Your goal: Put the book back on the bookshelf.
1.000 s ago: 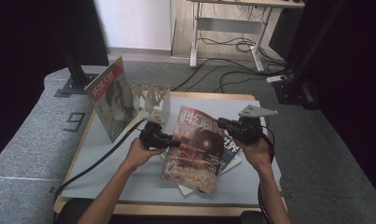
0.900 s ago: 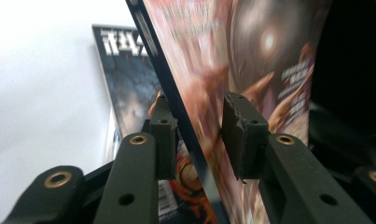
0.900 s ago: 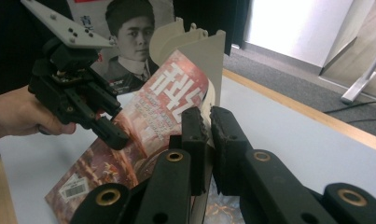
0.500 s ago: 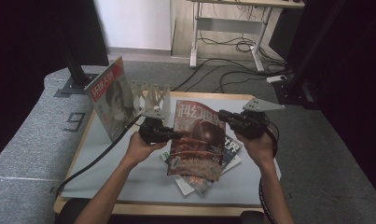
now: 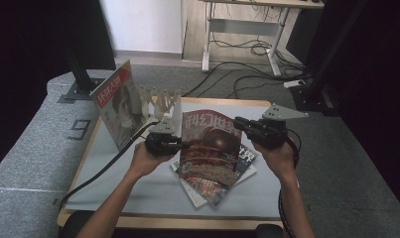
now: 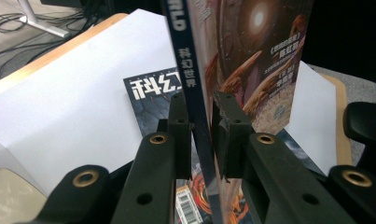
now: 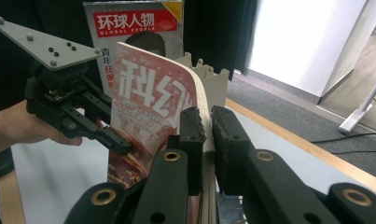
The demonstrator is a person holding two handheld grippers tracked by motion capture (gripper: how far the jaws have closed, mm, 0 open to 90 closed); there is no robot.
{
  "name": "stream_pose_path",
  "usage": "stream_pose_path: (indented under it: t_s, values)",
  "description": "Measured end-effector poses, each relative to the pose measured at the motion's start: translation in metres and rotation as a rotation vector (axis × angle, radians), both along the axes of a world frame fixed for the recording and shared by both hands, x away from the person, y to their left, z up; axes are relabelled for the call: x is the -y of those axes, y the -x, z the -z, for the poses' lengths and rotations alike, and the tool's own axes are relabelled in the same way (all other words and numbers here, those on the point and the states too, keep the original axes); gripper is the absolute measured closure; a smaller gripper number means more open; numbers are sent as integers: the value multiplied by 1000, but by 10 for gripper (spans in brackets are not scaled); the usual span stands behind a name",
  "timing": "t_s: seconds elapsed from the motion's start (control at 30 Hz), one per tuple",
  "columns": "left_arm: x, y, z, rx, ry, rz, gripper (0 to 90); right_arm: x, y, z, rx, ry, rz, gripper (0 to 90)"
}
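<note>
A red-covered magazine (image 5: 210,148) is held up between both grippers, nearly upright over the table. My left gripper (image 5: 186,145) is shut on its left edge. In the left gripper view the jaws (image 6: 202,116) pinch the dark blue spine, with the cover (image 6: 255,51) rising above. My right gripper (image 5: 238,122) is shut on the right edge; in the right gripper view its jaws (image 7: 208,123) clamp the page edge of the magazine (image 7: 148,102). The left gripper (image 7: 118,142) shows there too, on the far side.
Under the held magazine lies a loose pile of magazines (image 5: 207,191) on the white table cover (image 5: 138,188). A white slotted rack (image 5: 163,101) stands at the back left, with a "Global People" magazine (image 5: 119,106) leaning against it. Wooden table rim (image 5: 222,102).
Both grippers have lifted the red magazine off the pile and tipped it from lying slanted to nearly upright, moving it slightly toward the back of the table.
</note>
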State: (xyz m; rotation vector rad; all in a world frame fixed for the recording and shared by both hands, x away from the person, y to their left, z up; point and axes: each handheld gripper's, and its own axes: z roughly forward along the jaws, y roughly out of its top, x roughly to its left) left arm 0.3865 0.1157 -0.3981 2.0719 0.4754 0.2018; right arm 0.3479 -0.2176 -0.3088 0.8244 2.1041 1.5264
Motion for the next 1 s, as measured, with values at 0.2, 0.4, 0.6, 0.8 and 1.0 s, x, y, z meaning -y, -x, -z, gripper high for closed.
stream_pose_path:
  t_s: [0.2, 0.4, 0.6, 0.8, 1.0]
  values:
    - [-2, 6, -1, 14, -9, 29, 815, 5, 1, 2, -8, -17, -18, 717]
    - [-7, 6, 3, -3, 23, 52, 831, 5, 1, 7, -7, 5, -30, 630]
    - [-8, 8, 4, -5, 38, 62, 835, 7, -2, 15, -20, -11, -34, 615]
    - [-9, 8, 4, -7, 42, 68, 835, 9, -3, 23, -31, -29, -51, 607]
    - [-9, 9, 5, -1, 12, 67, 821, 12, -8, 45, -74, -15, -44, 603]
